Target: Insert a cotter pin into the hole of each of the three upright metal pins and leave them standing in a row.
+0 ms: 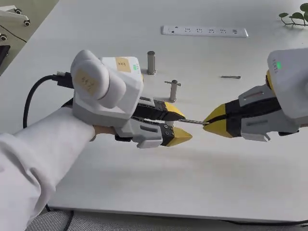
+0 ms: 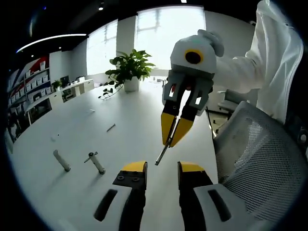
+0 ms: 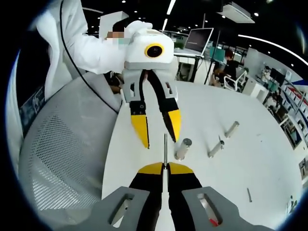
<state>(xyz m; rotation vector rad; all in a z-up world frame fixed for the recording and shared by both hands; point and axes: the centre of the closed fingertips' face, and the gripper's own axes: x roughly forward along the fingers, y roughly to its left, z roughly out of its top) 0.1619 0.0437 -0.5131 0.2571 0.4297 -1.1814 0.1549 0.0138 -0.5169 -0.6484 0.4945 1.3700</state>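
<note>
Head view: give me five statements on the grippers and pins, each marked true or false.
1. The right gripper is shut on a cotter pin. True.
2. The left gripper is clamped on that pin too. False: its jaws stand open.
3. The nearer metal pin has a cotter pin through it. True.
4. The farther metal pin lies on its side. False: it stands upright.
5. The loose cotter pin rests on the power strip. False: it lies on the table, apart from the strip.

table [image 1: 144, 183]: smooth, matt white
pins [image 1: 151, 62]: dull grey metal
cotter pin [image 1: 192, 121]: thin bright metal
chair [image 2: 260, 159]: grey mesh
</note>
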